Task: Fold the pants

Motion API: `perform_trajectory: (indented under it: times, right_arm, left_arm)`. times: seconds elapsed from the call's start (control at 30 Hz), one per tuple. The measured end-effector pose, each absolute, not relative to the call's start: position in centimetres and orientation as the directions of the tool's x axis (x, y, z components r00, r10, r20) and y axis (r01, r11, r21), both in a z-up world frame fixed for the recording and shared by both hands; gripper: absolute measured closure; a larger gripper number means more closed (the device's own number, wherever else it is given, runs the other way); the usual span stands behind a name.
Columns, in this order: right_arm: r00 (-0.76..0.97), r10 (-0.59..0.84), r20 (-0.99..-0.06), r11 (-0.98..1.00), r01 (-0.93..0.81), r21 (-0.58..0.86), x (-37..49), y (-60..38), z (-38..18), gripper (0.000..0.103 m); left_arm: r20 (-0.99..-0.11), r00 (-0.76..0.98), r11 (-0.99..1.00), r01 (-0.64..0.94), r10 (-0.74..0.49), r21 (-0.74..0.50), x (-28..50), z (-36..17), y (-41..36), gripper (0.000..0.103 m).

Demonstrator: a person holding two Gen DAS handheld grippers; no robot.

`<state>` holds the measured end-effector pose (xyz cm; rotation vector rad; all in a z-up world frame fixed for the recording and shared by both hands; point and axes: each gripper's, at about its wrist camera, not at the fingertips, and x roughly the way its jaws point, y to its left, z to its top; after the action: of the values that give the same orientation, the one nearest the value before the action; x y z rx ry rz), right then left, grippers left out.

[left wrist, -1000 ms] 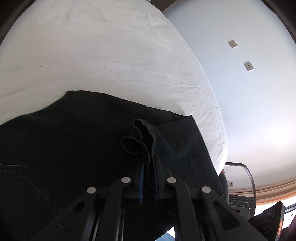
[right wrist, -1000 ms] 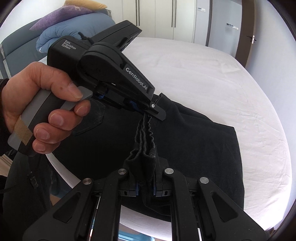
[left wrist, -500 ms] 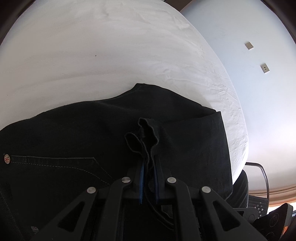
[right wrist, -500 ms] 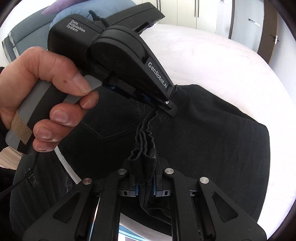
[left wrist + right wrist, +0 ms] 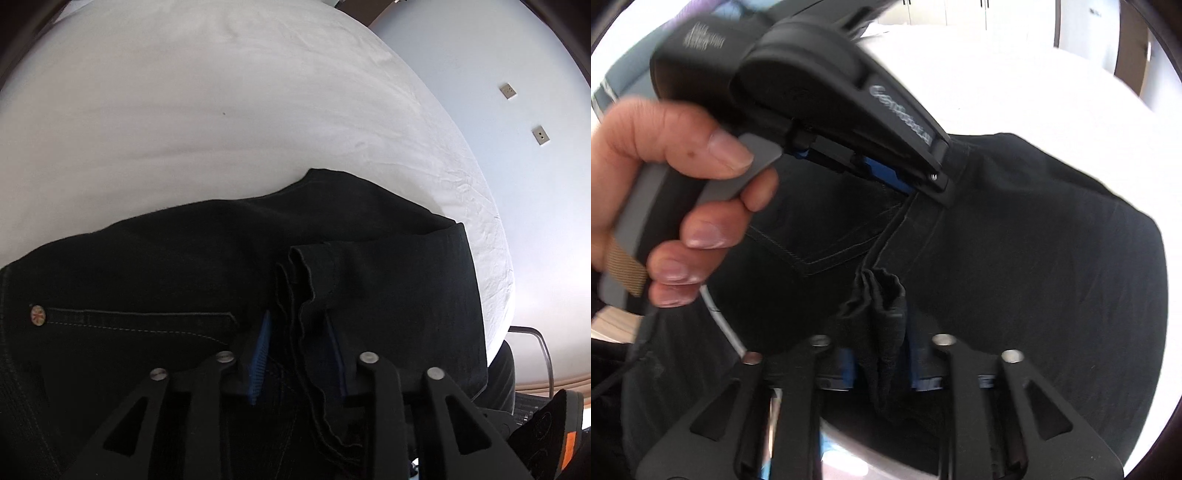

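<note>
The left claw (image 5: 299,354) has its two fingers parted now, the blue pad (image 5: 258,354) of one standing clear of the bunched hem of the black pants (image 5: 388,295), which hangs loosely in the gap between them. Whether the cloth touches the other finger I cannot tell, it is too dark there. Just beyond the fingertips the folded edge stands up in a few soft ridges. To the left of this claw a stitched pocket seam runs across the denim, ending at a small copper rivet (image 5: 37,315).

The right claw (image 5: 882,354) is likewise spread, blue pads on either side, with a wad of the same black cloth drooping between its fingers; from here it does not look pinched. Straight ahead of it the pants (image 5: 1034,277) lie flat, a back pocket showing to the left. Above that, the left hand (image 5: 676,199) grips the grey handle of the other tool, whose black nose points down onto the waistband; that view is blurred.

Past both claws, the pants rest on the white bed (image 5: 221,110), near its close edge. Off to the right of the left claw, the pale wall carries two small sockets (image 5: 508,91).
</note>
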<state>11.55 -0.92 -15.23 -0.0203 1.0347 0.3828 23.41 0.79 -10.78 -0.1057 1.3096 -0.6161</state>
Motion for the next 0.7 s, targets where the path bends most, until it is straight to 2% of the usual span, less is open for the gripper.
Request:
perform_trajectory:
  times: [0.03, 0.07, 0.13, 0.2, 0.3, 0.4, 0.47, 0.53, 0.57, 0.63, 0.7]
  right_arm:
    - [0.44, 0.32, -0.839, 0.93, -0.315, 0.19, 11.4, -1.3, -15.1, 0.014]
    - [0.439, 0.345, -0.829, 0.924, -0.311, 0.22, 11.0, -1.8, -14.9, 0.005]
    - [0.435, 0.403, -0.805, 0.905, -0.321, 0.28, 10.0, -2.8, -14.1, 0.005]
    - [0.43, 0.463, -0.775, 0.88, -0.328, 0.344, 8.7, -4.3, -12.8, 0.005]
    - [0.449, 0.572, -0.687, 0.82, -0.304, 0.485, 7.2, -8.9, -10.5, 0.006]
    - [0.487, 0.625, -0.61, 0.769, -0.249, 0.589, 8.0, -15.7, -9.3, 0.007]
    - [0.485, 0.673, -0.559, 0.709, -0.206, 0.675, 9.6, -20.5, -9.4, 0.02]
    - [0.486, 0.708, -0.512, 0.647, -0.156, 0.746, 11.7, -24.7, -10.8, 0.025]
    - [0.478, 0.731, -0.487, 0.612, -0.143, 0.778, 12.9, -26.4, -11.3, 0.032]
    - [0.48, 0.744, -0.466, 0.582, -0.121, 0.804, 15.1, -28.9, -12.3, 0.037]
    - [0.466, 0.765, -0.444, 0.541, -0.093, 0.836, 17.6, -30.6, -13.7, 0.038]
  left_arm:
    - [-0.872, 0.143, 0.845, 0.363, -0.468, -0.394, 23.4, -10.5, 1.1, 0.059]
    - [-0.876, 0.159, 0.853, 0.359, -0.456, -0.379, 23.4, -10.1, 1.3, 0.059]
    - [-0.888, 0.218, 0.88, 0.358, -0.405, -0.314, 23.1, -9.0, 1.7, 0.054]
    - [-0.876, 0.286, 0.888, 0.369, -0.389, -0.275, 22.2, -7.3, 1.6, 0.054]
    - [-0.84, 0.357, 0.88, 0.396, -0.409, -0.261, 20.1, -5.3, 0.7, 0.049]
    - [-0.824, 0.351, 0.857, 0.436, -0.444, -0.276, 18.1, -5.3, -1.1, 0.048]
    - [-0.839, 0.332, 0.847, 0.469, -0.432, -0.25, 16.8, -6.3, -2.5, 0.048]
    - [-0.861, 0.315, 0.851, 0.477, -0.399, -0.22, 15.6, -7.9, -3.5, 0.048]
    - [-0.872, 0.292, 0.856, 0.464, -0.392, -0.229, 15.4, -8.8, -3.5, 0.048]
    - [-0.871, 0.289, 0.862, 0.443, -0.397, -0.246, 14.9, -9.7, -3.1, 0.048]
    - [-0.866, 0.315, 0.863, 0.454, -0.389, -0.222, 14.4, -10.0, -3.0, 0.049]
